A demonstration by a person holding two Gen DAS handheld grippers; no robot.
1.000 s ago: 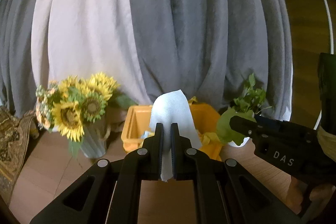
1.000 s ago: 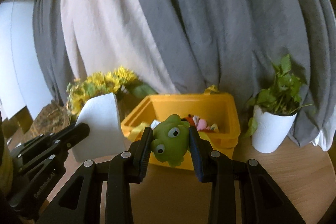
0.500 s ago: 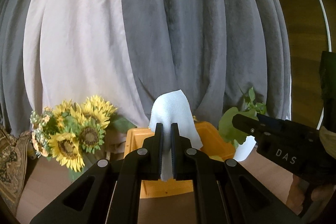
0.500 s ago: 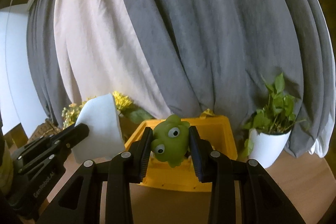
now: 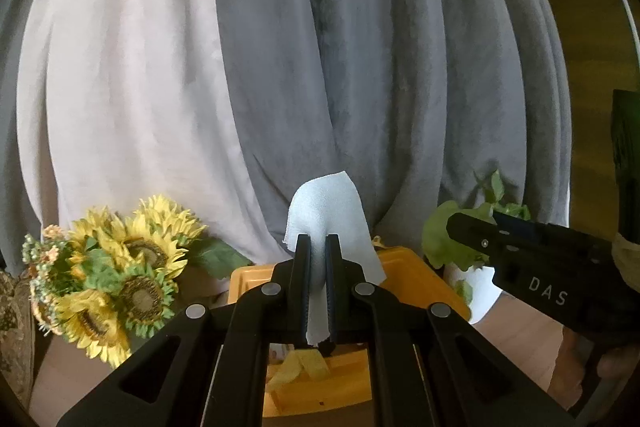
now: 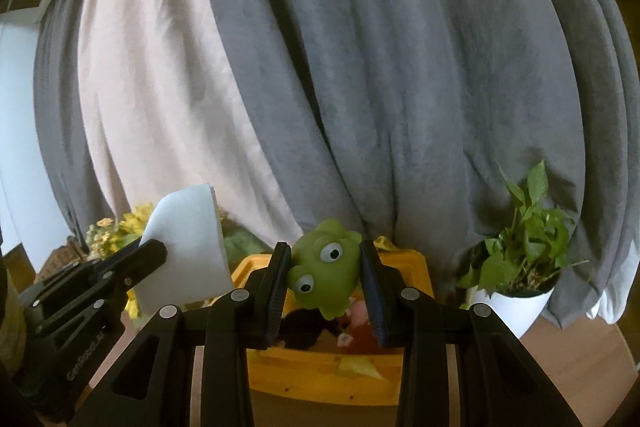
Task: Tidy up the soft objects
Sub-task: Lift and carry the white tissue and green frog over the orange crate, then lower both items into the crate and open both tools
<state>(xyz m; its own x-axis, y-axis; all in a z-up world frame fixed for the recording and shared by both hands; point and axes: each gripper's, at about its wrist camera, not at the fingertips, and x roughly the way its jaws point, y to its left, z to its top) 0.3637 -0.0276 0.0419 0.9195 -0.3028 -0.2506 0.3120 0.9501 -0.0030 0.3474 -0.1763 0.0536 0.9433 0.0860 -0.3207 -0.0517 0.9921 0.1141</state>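
My left gripper point(image 5: 317, 247) is shut on a pale blue cloth point(image 5: 328, 207) that stands up between the pads and droops over them. It hangs above the near rim of the yellow bin point(image 5: 404, 263). The right gripper point(image 6: 325, 257) is shut on a green rubber frog point(image 6: 325, 267), eyes facing me, held over the same yellow bin point(image 6: 320, 371). Soft toys, pink and yellow among them, lie inside the bin. Each gripper shows in the other's view: the right gripper point(image 5: 520, 251) at right, the left gripper point(image 6: 100, 279) with the cloth point(image 6: 188, 247) at left.
A sunflower bouquet point(image 5: 116, 267) stands left of the bin on the wooden table point(image 6: 580, 359). A potted green plant in a white pot point(image 6: 516, 303) stands to the right. Grey and cream curtains point(image 5: 280, 67) hang close behind. A patterned woven thing point(image 5: 12, 327) sits at far left.
Both grippers have risen and moved toward the bin with their loads; the bin now lies under the fingers and the curtains fill more of both views. Grips are unchanged.
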